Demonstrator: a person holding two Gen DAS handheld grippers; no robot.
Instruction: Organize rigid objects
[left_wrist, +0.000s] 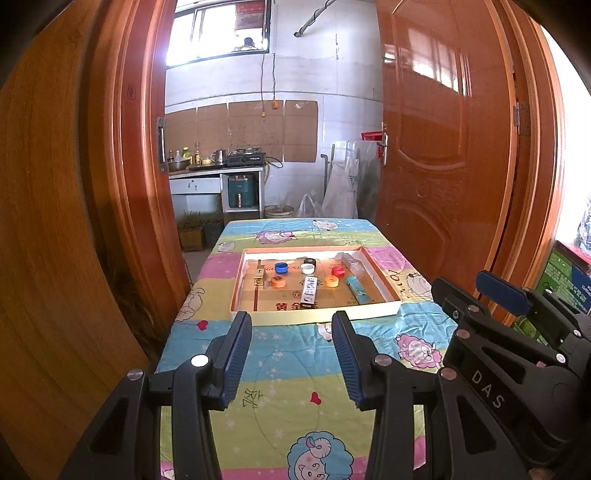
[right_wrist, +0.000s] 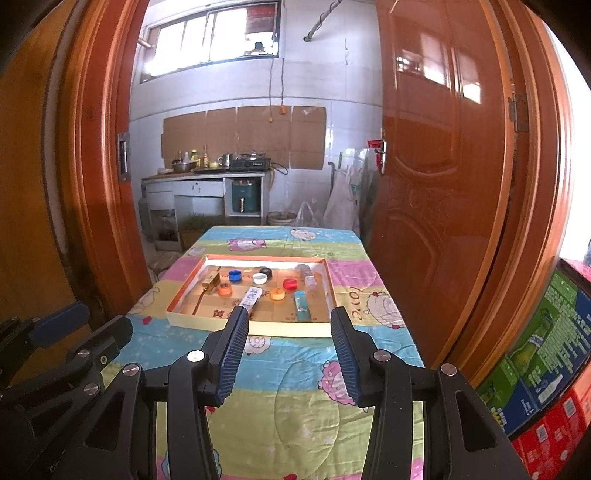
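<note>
- Shallow cardboard tray (left_wrist: 380, 278), orange-rimmed, near the middle of the cloth-covered table (left_wrist: 280, 369), toward its far edge; carries every item below
- Blue cap (left_wrist: 281, 267), toward tray's far-left corner; small, light, rigid plastic; best pinched across the ribbed side wall, likely to skid if nudged
- White cap (left_wrist: 307, 268), touching or just beside a black cap (left_wrist: 311, 261) at tray's far edge, centre; same light, hard build; close pairing leaves little room for a finger between them
- Red cap (left_wrist: 337, 270), right of centre; stiff, light; open space around it for a side pinch
- Two orange caps, one left of centre (left_wrist: 277, 282), one right of centre (left_wrist: 332, 282); low profile, so grip low on the wall
- Long white carton (left_wrist: 309, 291), lengthwise toward tray's near edge, centre; stiff card, probably light, crushable under hard squeeze; take across the narrow width near mid-length
- Teal flat packet (left_wrist: 357, 290), along tray's right edge; thin, may need lifting by an edge
- Clear plastic box (left_wrist: 351, 263), far-right corner; smooth, judged slippery, hard to see
- Gold-brown small box (left_wrist: 260, 272), left side, with a brown strip along the tray floor beside it; rigid, contents and weight cannot tell
- Left gripper (left_wrist: 291, 352), over table's near edge, short of tray; jaws parted, nothing between pads
- Right gripper (right_wrist: 289, 349), likewise short of tray's near edge; jaws parted, empty
</note>
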